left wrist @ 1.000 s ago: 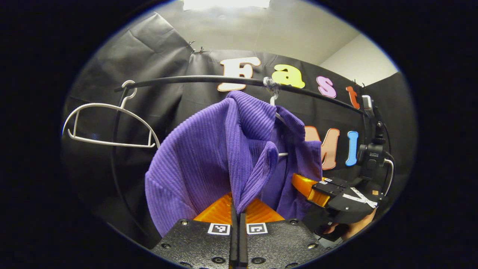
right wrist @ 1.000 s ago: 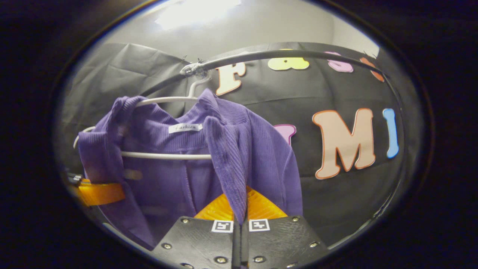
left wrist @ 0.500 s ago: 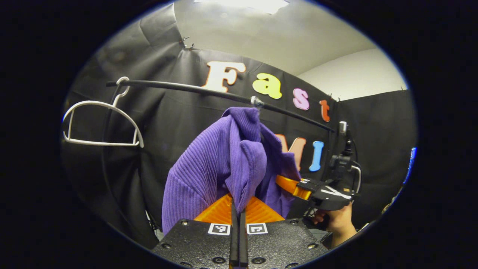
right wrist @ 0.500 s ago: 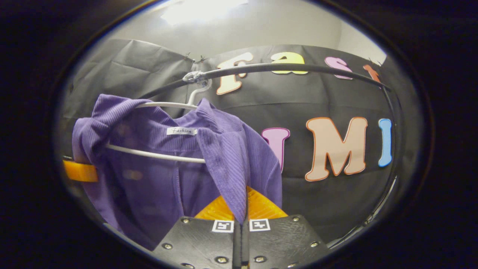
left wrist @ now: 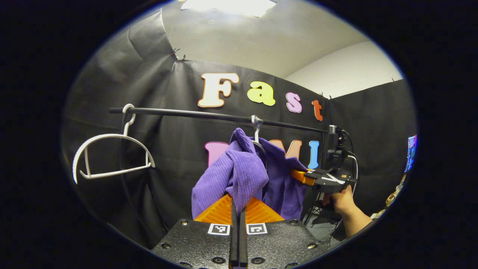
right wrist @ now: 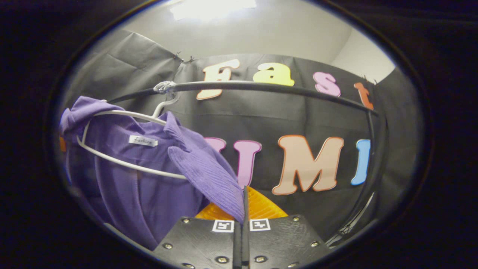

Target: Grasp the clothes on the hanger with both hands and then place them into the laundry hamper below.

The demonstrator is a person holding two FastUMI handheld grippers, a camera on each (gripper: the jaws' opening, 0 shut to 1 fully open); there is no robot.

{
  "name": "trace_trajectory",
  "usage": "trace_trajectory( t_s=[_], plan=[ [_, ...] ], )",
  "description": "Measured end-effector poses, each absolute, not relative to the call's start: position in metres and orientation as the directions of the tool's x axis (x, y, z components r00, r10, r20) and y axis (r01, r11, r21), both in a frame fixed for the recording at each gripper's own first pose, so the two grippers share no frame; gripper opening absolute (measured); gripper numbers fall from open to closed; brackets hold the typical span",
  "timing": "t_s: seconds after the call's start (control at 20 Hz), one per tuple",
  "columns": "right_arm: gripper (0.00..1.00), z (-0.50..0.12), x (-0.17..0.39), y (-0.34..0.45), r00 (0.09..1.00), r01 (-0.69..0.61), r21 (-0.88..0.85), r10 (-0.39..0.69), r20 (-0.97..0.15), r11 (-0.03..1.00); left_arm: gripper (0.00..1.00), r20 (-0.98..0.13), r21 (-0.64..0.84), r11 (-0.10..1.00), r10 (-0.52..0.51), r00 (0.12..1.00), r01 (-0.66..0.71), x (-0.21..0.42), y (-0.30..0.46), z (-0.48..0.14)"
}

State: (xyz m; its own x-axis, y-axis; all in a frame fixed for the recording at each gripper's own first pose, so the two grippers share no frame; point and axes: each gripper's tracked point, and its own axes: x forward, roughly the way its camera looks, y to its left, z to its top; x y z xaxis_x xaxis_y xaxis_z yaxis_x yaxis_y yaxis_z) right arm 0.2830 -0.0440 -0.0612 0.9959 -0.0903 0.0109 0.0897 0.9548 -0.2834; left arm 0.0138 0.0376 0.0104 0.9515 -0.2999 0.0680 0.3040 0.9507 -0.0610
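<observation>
At the bottom of the left gripper view, the left tool [left wrist: 238, 209] is seen with its two fingers drawn together, a fold of the purple ribbed garment [left wrist: 239, 175] pinched between them. From that pinch the cloth is drawn up and away toward the white hanger [left wrist: 257, 140] on which it hangs. The garment is bunched around the hanger's neck, one part draped toward the left tool and the other spread to the right.

At the bottom of the right gripper view, the right tool [right wrist: 242, 213] is likewise seen closed down, an edge of the same garment [right wrist: 149, 179] clamped between its fingers. The cloth is pulled taut from the collar down to that pinch. The hanger's [right wrist: 127, 164] lower bar and curved shoulder are exposed across the inside of the garment, and a small white label [right wrist: 143, 141] is sewn below the collar.

Farther off in the left gripper view, the right tool [left wrist: 304, 176] is seen gripping the garment's right side, carried by a hand [left wrist: 341, 201].

The hanger is hooked on a black rail [left wrist: 209, 115] that runs across the booth; in the right gripper view the same rail [right wrist: 261, 86] is seen arching above the garment. Well apart to the left on the rail, a second white hanger [left wrist: 108, 153] is hung bare. Behind the rail, the black cloth wall [left wrist: 168, 149] closes the scene.
</observation>
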Motion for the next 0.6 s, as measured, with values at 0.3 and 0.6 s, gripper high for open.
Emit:
trace_trajectory(
  t_s=[0.3, 0.6],
  plan=[
    [0.01, -0.051, 0.305, -0.056, 0.984, 0.179, -0.395, -0.159, 0.082, 0.901, 0.03, 0.096, -0.02, 0.971, -0.236, 0.967, 0.239, 0.019, 0.072, 0.022],
    [0.01, -0.055, 0.344, -0.072, 0.98, 0.201, -0.317, -0.19, 0.066, 0.927, 0.02, 0.158, -0.041, 0.986, -0.152, 0.976, 0.16, 0.044, 0.102, 0.051]
  ],
)
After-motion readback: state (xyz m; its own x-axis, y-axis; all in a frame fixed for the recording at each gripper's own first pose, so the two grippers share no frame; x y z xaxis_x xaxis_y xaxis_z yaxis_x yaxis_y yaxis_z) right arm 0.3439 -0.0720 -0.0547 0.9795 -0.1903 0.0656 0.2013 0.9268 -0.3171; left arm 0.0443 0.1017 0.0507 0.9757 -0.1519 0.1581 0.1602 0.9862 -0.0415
